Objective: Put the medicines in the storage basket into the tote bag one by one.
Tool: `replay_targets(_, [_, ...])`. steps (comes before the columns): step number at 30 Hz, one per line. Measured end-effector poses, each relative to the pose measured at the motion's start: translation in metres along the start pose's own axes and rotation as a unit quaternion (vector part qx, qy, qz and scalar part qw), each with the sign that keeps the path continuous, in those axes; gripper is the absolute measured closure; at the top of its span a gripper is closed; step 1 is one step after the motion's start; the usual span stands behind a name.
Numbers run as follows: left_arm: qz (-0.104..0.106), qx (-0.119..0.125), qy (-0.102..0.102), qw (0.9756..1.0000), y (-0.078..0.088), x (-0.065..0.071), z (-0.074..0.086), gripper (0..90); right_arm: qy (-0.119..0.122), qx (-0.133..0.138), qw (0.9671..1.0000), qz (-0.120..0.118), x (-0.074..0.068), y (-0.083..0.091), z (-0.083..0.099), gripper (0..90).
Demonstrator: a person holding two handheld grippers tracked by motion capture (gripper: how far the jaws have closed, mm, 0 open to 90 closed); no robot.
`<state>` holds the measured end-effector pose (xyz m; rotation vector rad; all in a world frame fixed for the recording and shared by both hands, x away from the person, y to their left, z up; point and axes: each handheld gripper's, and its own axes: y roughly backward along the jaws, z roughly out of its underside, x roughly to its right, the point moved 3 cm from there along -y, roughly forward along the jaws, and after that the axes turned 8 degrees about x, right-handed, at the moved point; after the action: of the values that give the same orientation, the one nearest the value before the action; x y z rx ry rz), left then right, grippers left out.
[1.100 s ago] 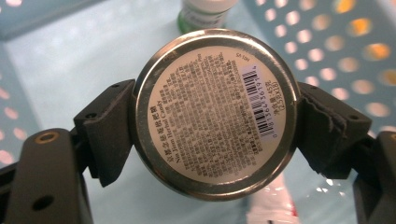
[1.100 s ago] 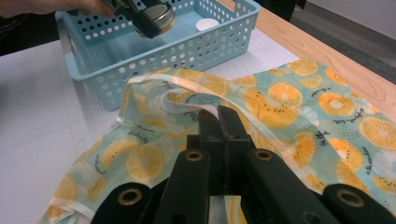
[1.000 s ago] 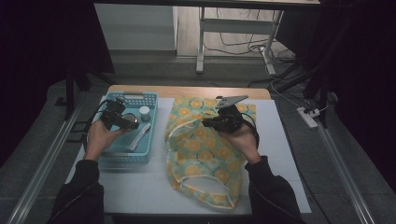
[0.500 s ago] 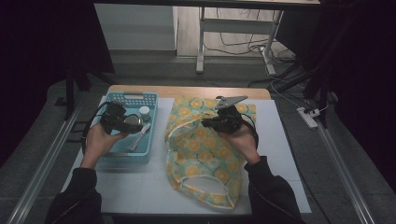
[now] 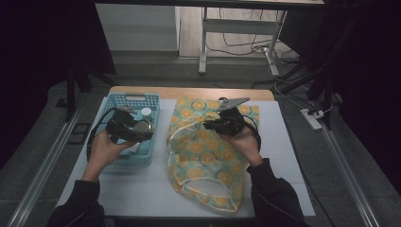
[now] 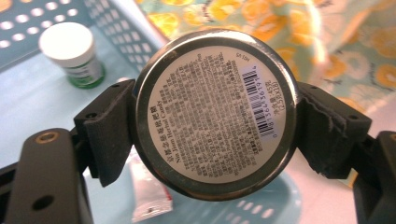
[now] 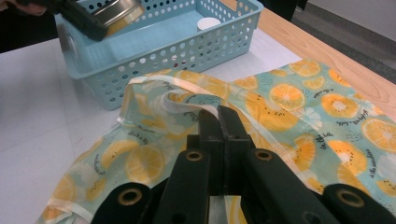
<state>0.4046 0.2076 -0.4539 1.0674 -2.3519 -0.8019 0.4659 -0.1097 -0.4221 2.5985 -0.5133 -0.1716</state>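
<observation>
My left gripper (image 6: 215,128) is shut on a round metal tin (image 6: 215,112), whose printed label and barcode face the camera. In the high view the left gripper (image 5: 137,130) holds the tin (image 5: 142,126) above the right side of a light-blue basket (image 5: 135,97). A fruit-print fabric bag (image 5: 208,156) lies flat on the white table. My right gripper (image 5: 208,125) rests at the bag's upper left rim. Its jaws are shut on the bag's white edge strap (image 7: 187,105), lifting it a little. The right gripper (image 7: 217,114) points toward the basket (image 7: 154,56) and the tin (image 7: 119,11).
Inside the basket a small white-capped bottle (image 6: 70,53) stands upright and a small tube (image 6: 147,191) lies on the floor. The bottle (image 5: 146,112) is near the basket's far right corner. The wooden table edge (image 5: 189,92) runs behind; white surface (image 5: 142,189) spreads in front.
My left hand has carried the tin up and to the right, from over the basket's middle toward its right wall. The right hand and bag have not moved.
</observation>
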Motion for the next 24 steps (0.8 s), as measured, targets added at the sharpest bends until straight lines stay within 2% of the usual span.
replay_targets(5, [0.014,0.003,-0.011,0.9998,-0.001,0.016,-0.001,20.4,0.006,-0.001,1.0000,-0.003,-0.004,-0.001,-0.002,90.0])
replay_targets(7, [0.026,0.007,-0.013,0.9996,-0.002,0.022,-0.001,20.4,0.006,0.000,1.0000,-0.002,-0.005,-0.001,-0.002,90.0])
replay_targets(9, [0.025,0.005,-0.022,0.9994,-0.002,0.028,-0.001,20.5,0.007,-0.002,1.0000,-0.001,-0.004,-0.002,-0.001,90.0])
replay_targets(12, [0.041,0.012,-0.024,0.9988,-0.003,0.038,-0.001,20.4,0.001,-0.005,1.0000,0.001,-0.001,-0.003,0.001,90.0])
replay_targets(20, [0.068,0.006,-0.049,0.9965,-0.014,0.066,-0.002,20.4,0.005,-0.011,0.9999,0.002,-0.001,-0.007,0.003,90.0])
replay_targets(24, [0.083,-0.003,-0.063,0.9946,-0.023,0.079,-0.003,20.4,0.004,-0.011,0.9999,0.004,-0.001,-0.008,0.003,90.0])
